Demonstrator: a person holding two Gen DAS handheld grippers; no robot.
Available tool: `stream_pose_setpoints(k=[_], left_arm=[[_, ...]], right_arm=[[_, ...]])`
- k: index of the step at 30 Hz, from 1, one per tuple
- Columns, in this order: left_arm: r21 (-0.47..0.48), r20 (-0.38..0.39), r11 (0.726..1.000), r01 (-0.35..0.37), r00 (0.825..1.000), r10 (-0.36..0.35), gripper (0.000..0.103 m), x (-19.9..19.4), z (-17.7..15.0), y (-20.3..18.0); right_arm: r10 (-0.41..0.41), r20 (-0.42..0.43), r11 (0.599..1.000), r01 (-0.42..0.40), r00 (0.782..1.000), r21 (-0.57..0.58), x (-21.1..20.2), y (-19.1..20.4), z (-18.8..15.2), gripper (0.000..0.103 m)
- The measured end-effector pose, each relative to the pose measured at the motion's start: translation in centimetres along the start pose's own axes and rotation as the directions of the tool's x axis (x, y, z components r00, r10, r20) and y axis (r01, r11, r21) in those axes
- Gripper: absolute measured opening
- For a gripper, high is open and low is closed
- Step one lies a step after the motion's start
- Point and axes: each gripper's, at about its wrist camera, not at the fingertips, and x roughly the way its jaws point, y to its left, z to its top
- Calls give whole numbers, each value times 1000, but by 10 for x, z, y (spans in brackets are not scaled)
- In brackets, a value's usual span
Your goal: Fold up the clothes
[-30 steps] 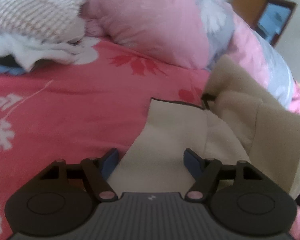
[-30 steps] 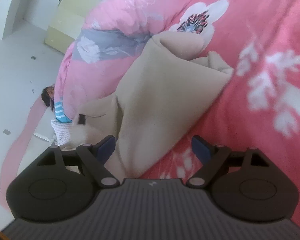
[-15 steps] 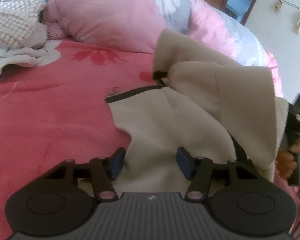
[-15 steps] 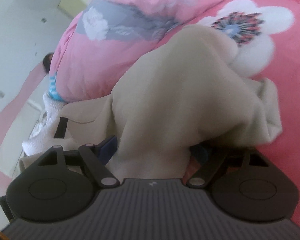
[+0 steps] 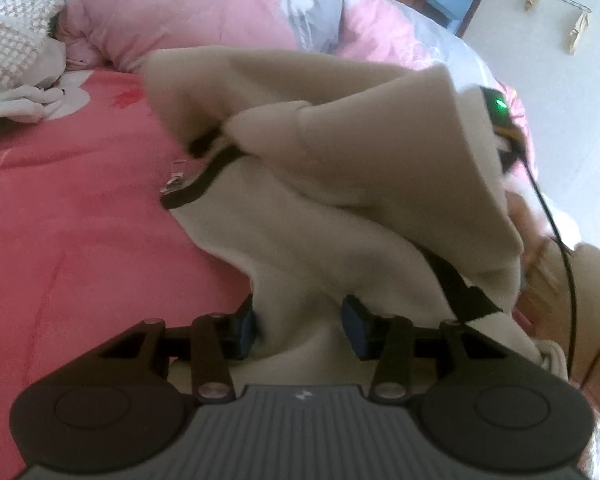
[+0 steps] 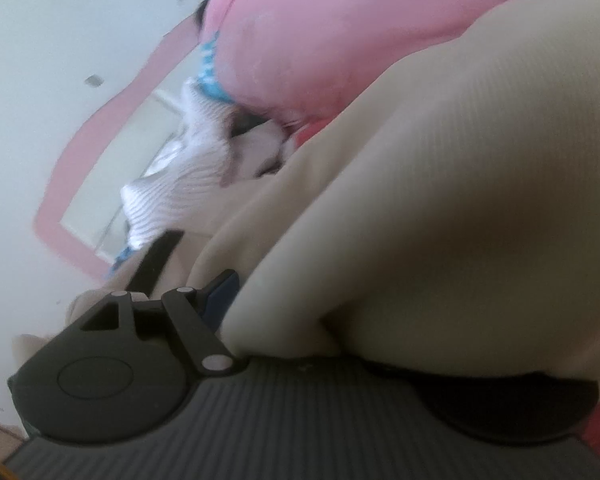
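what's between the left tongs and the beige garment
Nothing visible. The beige garment already lies between the closing left tongs, with no other thing in the gap; the white clothes sit far off on the bed.

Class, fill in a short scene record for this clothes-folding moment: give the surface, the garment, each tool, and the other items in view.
surface: pink floral bedspread
garment: beige fleece garment with black trim, partly folded over itself and lifted
left tool: closing, with beige fabric between its blue pads
right tool: one blue pad visible, the other hidden under draped beige fabric; grip cannot be told
other items: pink quilt bunched behind; white knitted clothing at the far left
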Motion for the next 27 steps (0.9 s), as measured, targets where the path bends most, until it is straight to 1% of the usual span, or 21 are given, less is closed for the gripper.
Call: stream_pose_setpoints(k=[3, 5, 6, 7, 8, 9, 10, 11, 12, 13, 14, 16, 17, 19, 21, 23, 25, 27], left_arm=[[-10, -6, 1000, 15, 1000, -15, 42, -5, -5, -5], [-24, -25, 999, 44, 999, -45, 41, -8, -9, -7], [-33, -40, 997, 68, 997, -69, 39, -10, -10, -9], [-44, -57, 995, 93, 994, -96, 39, -12, -12, -11], [-53, -72, 991, 120, 990, -124, 39, -14, -14, -13], [-57, -86, 988, 146, 985, -151, 43, -15, -18, -16], [-53, -88, 984, 168, 981, -172, 58, -15, -22, -19], [-45, -83, 982, 186, 979, -189, 64, -16, -26, -23], [-36, -77, 978, 204, 976, -206, 68, -17, -30, -26], [-20, -70, 978, 206, 976, -207, 69, -17, -33, -29], [-5, -63, 980, 201, 978, -201, 70, -17, -35, -30], [-17, -57, 978, 206, 977, -207, 70, -17, -35, -28], [-25, -56, 978, 209, 976, -210, 70, -18, -34, -27], [-38, -52, 977, 208, 976, -210, 71, -20, -34, -24], [-38, -46, 979, 199, 979, -201, 72, -24, -35, -24], [-27, -34, 982, 189, 981, -189, 75, -29, -38, -26], [-14, -16, 984, 180, 984, -180, 80, -37, -42, -28], [-8, 0, 985, 175, 985, -175, 83, -45, -46, -28]], right_arm=[[81, -77, 996, -83, 994, -27, 23, 6, 8, 78], [137, -147, 988, -146, 980, -50, 41, 14, 12, 78], [174, -190, 981, -188, 966, -54, 50, 19, 13, 78], [214, -236, 971, -233, 948, -54, 60, 24, 13, 78], [255, -284, 958, -281, 924, -55, 69, 31, 12, 77], [300, -342, 939, -339, 891, -56, 80, 40, 8, 78], [340, -396, 919, -391, 853, -55, 90, 49, 4, 78], [365, -438, 901, -430, 821, -55, 98, 56, 0, 79], [379, -471, 886, -460, 796, -64, 104, 64, -4, 82], [371, -482, 885, -459, 793, -75, 105, 67, -5, 86], [348, -480, 895, -438, 805, -85, 104, 67, -5, 86], [301, -475, 913, -394, 827, -106, 101, 67, -4, 86], [268, -465, 927, -358, 844, -115, 97, 65, -2, 86], [166, -434, 959, -248, 886, -138, 79, 58, 2, 86], [74, -396, 978, -145, 915, -152, 53, 52, 4, 87], [10, -341, 987, -65, 940, -150, 22, 49, 4, 87], [-47, -283, 990, 7, 958, -140, -9, 47, 3, 88], [-105, -205, 987, 77, 973, -140, -45, 53, -6, 88]])
